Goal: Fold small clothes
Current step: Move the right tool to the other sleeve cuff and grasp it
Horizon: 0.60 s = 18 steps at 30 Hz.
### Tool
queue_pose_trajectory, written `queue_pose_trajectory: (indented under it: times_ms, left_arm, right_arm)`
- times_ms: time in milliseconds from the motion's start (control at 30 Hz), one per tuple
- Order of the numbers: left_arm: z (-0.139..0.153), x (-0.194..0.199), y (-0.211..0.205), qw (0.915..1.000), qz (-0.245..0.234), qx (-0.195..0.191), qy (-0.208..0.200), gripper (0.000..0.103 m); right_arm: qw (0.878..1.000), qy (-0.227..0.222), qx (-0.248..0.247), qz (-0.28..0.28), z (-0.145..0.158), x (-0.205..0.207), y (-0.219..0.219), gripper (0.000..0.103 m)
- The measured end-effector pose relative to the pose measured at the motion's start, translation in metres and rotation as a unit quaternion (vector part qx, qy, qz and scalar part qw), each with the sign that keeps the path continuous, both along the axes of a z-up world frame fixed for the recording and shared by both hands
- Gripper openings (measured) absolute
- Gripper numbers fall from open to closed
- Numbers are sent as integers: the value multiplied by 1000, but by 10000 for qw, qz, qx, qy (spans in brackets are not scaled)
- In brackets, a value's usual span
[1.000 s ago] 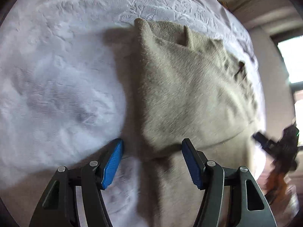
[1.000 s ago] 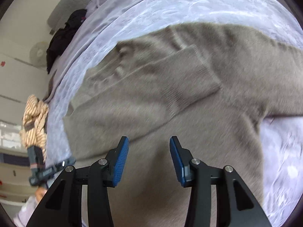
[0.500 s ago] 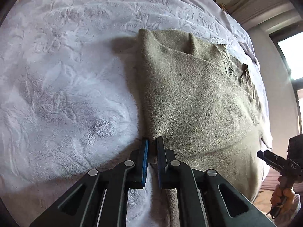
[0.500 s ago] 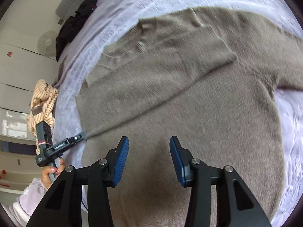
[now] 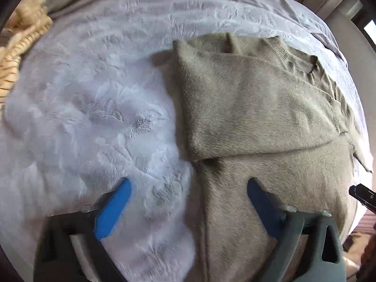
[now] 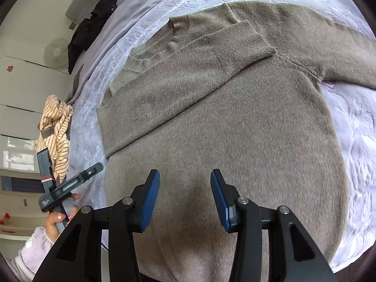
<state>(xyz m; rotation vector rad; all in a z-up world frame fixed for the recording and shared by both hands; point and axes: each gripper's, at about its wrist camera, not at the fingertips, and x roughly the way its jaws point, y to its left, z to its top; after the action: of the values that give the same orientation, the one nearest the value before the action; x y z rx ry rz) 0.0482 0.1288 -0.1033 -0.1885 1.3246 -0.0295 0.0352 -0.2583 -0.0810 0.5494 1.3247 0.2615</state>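
Note:
A taupe knit sweater (image 5: 258, 108) lies flat on the bed, one sleeve (image 6: 235, 54) folded across its chest with the ribbed cuff near the collar. My left gripper (image 5: 188, 183) hovers above the sweater's left edge, pointing steeply down. Its jaws are opening wide and nothing is pressed between them; blanket and the sweater's edge lie below the gap. My right gripper (image 6: 185, 176) hangs over the sweater's (image 6: 235, 129) lower body, jaws partly apart and empty. In the right wrist view a hand holds the left gripper (image 6: 72, 159) beside the bed edge.
A lilac embossed blanket (image 5: 82, 117) covers the bed. A cream striped garment (image 6: 57, 122) lies bunched at the bed's left edge, also seen as the striped garment (image 5: 16, 47) in the left wrist view. Black clothing (image 6: 94, 23) sits near the headboard. A white fan (image 6: 55, 51) stands by the wall.
The left gripper closed on the sweater's folded left edge, then let go, opened wide and rose. The right gripper drew back, so more of the sweater shows.

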Motion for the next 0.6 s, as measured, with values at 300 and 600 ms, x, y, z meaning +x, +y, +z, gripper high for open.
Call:
queue_pose_trajectory:
  times_ms: [300, 600]
  left_arm:
    - [15, -6, -71, 9985, -529, 38, 149, 99]
    - [20, -8, -125, 9940, -1015, -44, 401, 99]
  right_arm:
    - [9998, 57, 111, -123, 9, -16, -6, 58]
    - [9991, 117, 166, -378, 9, -30, -41, 68]
